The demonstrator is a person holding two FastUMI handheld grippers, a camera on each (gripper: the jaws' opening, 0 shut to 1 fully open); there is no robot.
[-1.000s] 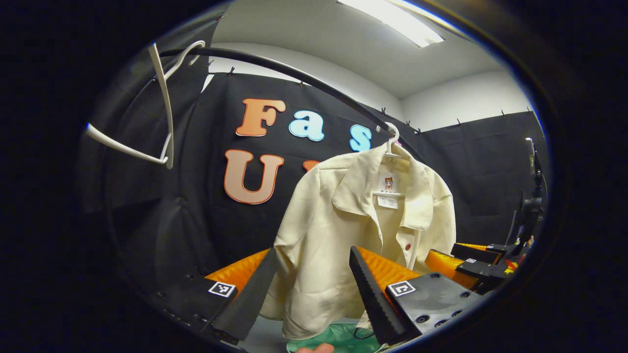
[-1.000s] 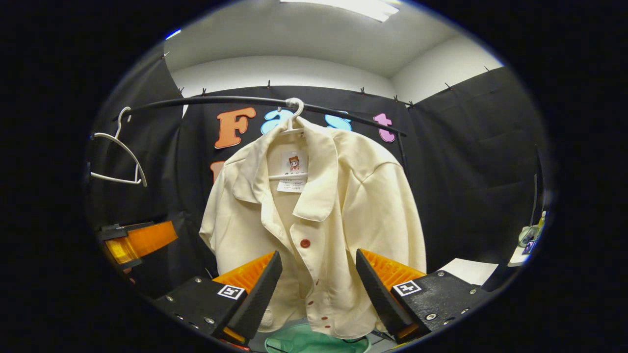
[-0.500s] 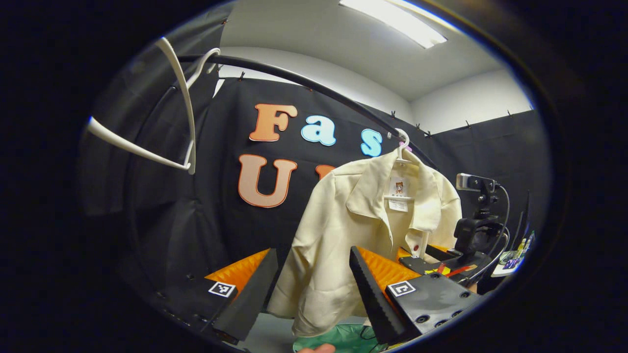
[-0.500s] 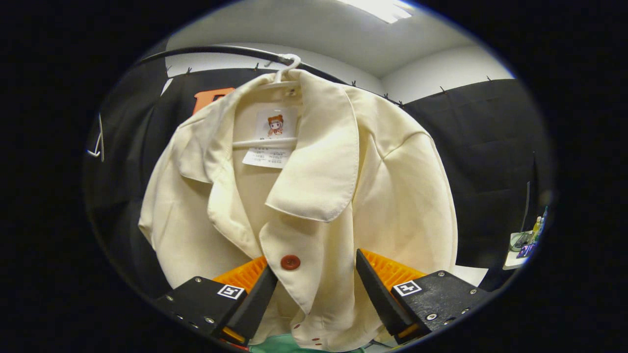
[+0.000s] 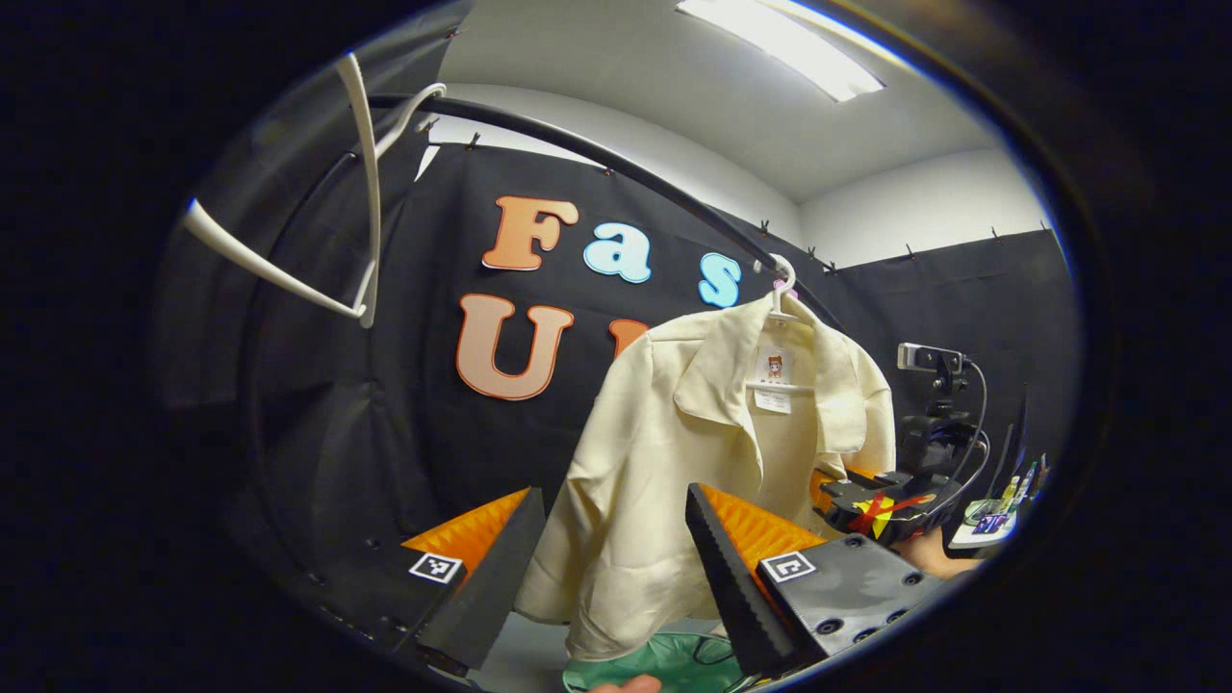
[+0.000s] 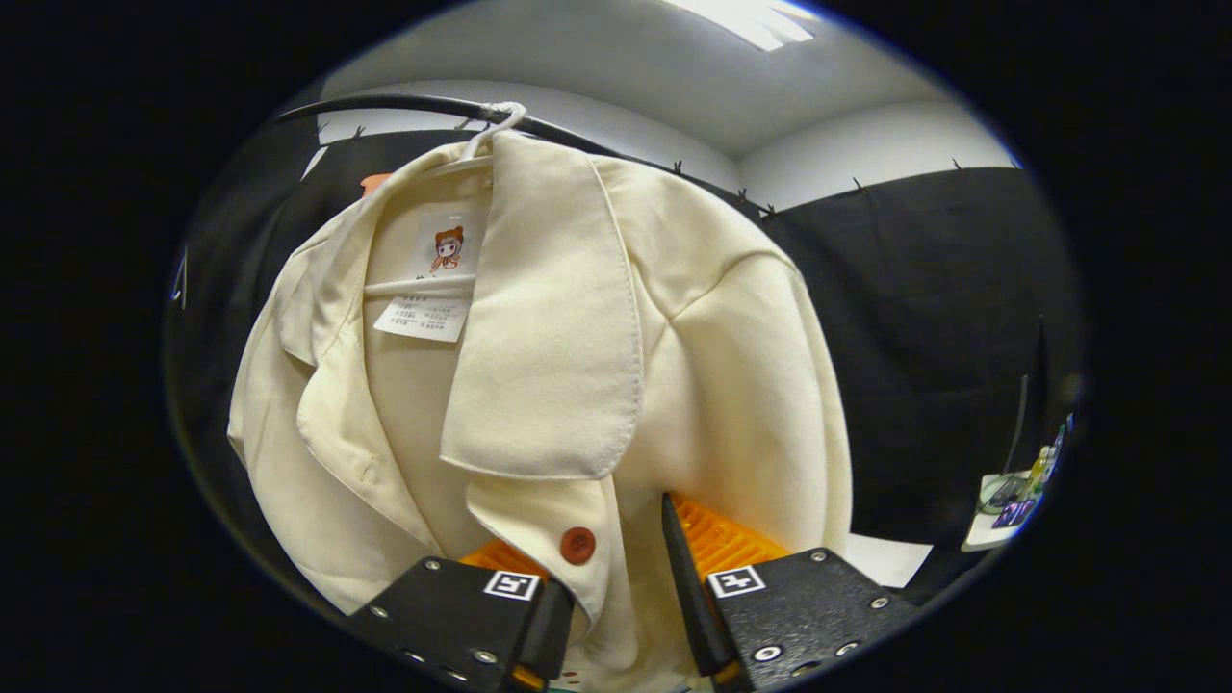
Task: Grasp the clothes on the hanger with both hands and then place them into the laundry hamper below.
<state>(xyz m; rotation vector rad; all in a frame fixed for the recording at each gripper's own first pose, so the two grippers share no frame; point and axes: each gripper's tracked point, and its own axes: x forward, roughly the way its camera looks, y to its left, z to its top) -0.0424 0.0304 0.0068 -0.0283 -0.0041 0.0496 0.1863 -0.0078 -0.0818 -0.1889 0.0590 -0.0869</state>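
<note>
Two walls of black cloth point(image 5: 318, 404) close the booth behind a curved black rail point(image 5: 616, 173). From that rail hangs the cream shirt point(image 6: 539, 385) I am after, still on its white hanger point(image 6: 486, 120), whose hook sits over the rail. In the right gripper view the shirt is very close, its collar spread wide, a label sewn inside the neck and a dark red button point(image 6: 577, 545) on the front placket. My right gripper point(image 6: 616, 606) has its fingers on either side of that placket edge, the cloth running down between them; the gap is narrow, but I cannot tell whether both fingers actually press the fabric. In the left gripper view the shirt point(image 5: 693, 462) hangs farther off to the right of centre, and my left gripper point(image 5: 606, 577) stands with its fingers spread wide, holding nothing, short of the shirt's hem and sleeve. Just below the hem, between those fingers, I see a patch of green, the laundry hamper point(image 5: 674, 659). At the right of the left gripper view the other gripper point(image 5: 890, 500) reaches in at the shirt's front, a hand point(image 5: 929, 553) behind it. An empty white hanger point(image 5: 327, 212) hangs on the rail, well apart from the shirt, at upper left. A small cluttered table corner point(image 6: 1011, 496) sits at far right.
</note>
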